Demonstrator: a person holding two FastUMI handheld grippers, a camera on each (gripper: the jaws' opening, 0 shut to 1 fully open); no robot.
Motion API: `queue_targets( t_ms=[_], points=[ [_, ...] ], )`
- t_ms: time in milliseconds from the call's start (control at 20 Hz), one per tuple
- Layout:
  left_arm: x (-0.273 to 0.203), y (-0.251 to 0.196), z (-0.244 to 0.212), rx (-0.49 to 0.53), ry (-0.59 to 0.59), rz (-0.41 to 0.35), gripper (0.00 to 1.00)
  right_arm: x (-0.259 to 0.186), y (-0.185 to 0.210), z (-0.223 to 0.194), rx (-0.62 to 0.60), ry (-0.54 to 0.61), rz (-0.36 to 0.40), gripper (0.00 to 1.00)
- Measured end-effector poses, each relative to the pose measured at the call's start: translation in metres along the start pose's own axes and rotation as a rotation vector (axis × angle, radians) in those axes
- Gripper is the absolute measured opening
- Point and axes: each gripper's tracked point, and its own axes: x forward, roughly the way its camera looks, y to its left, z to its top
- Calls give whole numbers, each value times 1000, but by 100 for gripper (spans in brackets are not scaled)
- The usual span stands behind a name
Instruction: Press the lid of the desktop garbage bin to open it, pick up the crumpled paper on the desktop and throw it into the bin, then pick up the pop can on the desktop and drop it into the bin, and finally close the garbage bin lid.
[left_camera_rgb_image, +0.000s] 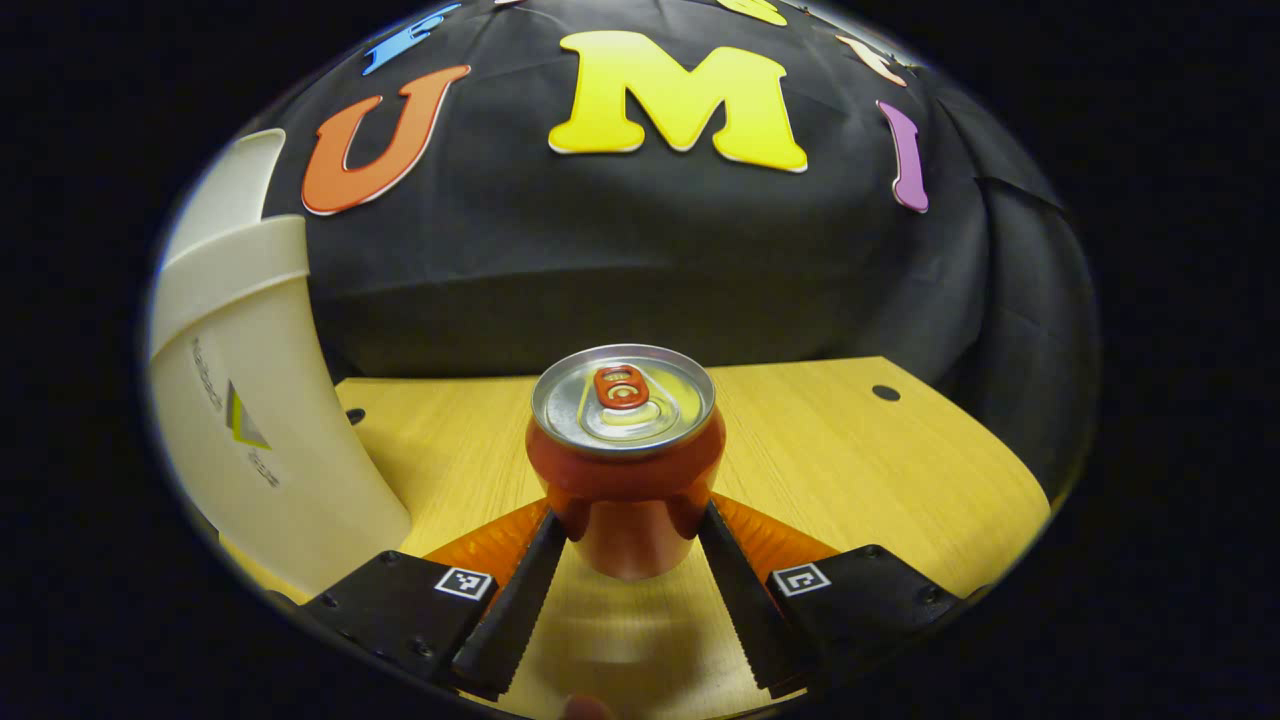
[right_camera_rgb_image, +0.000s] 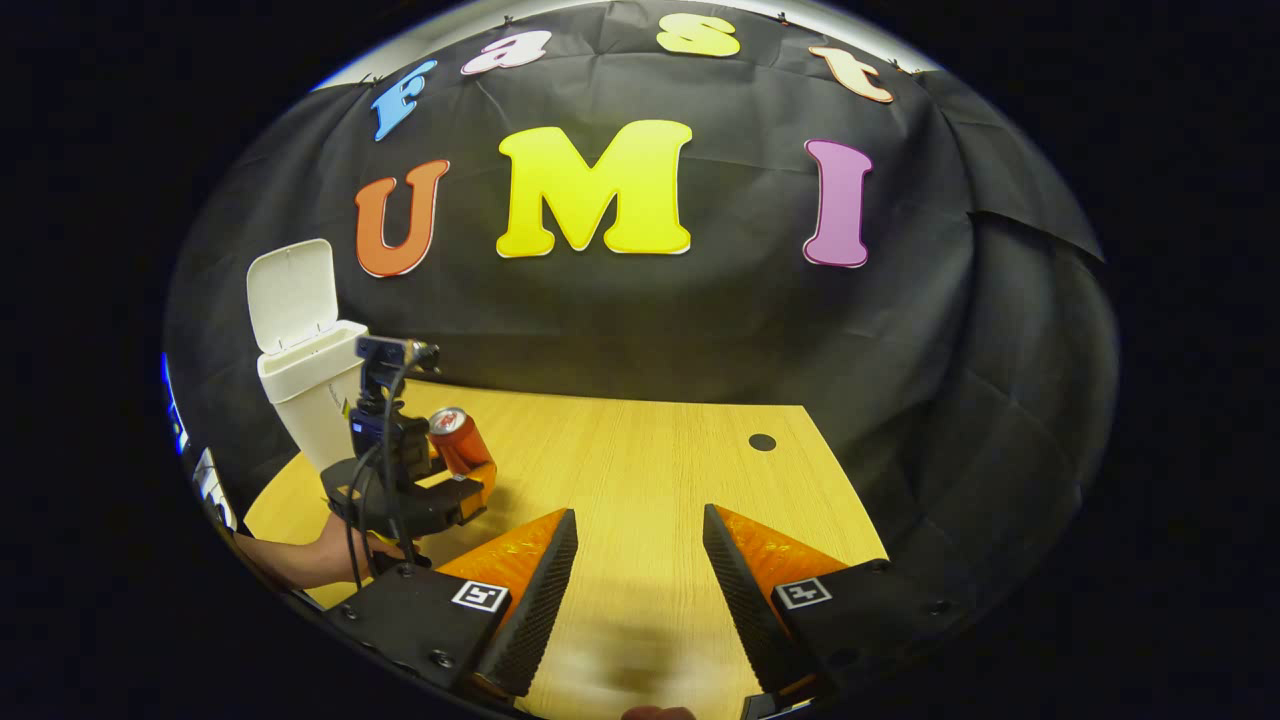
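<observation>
Left tongs (left_camera_rgb_image: 628, 535) clamp the pop can (left_camera_rgb_image: 625, 455) between both fingers

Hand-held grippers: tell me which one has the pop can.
The left hand-held gripper: its fingers press both sides of the upright pop can, beside the open bin. The right hand-held gripper is open over bare table.

We saw black cloth wall (right_camera_rgb_image: 640, 330) behind bench, creased, with fold hanging at right side. Bench (right_camera_rgb_image: 650, 470) was light wood, grain running toward wall. Small dark round hole (right_camera_rgb_image: 762, 441) sat near far right corner; another (left_camera_rgb_image: 354, 414) near far left edge. Lighting stayed dim, glare on wood.
</observation>
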Motion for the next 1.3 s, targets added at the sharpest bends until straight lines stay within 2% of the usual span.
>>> queue_targets(
  t_ms=[200, 350, 600, 750, 950, 1100, 1300],
  points=[
    [-30, 22, 71, 7, -105, 39, 86, -10, 11, 10, 4, -38, 37, 81],
    [-49, 52, 119, -1, -159, 100, 86, -15, 19, 19, 19, -66, 60, 81],
    [-79, 137, 171, -53, -215, 267, 85, -14, 46, 23, -8, -89, 124, 81],
    [-91, 200, 176, -90, -201, 376, 85, -7, 63, 27, 8, -89, 167, 81],
    [-96, 265, 165, -135, -143, 482, 85, 4, 83, 31, -3, -85, 197, 81],
    [-94, 292, 149, -177, -94, 527, 85, 8, 95, 33, -10, -78, 213, 81],
    [-90, 306, 129, -195, -42, 530, 86, 15, 106, 35, -11, -65, 224, 81]
  ],
)
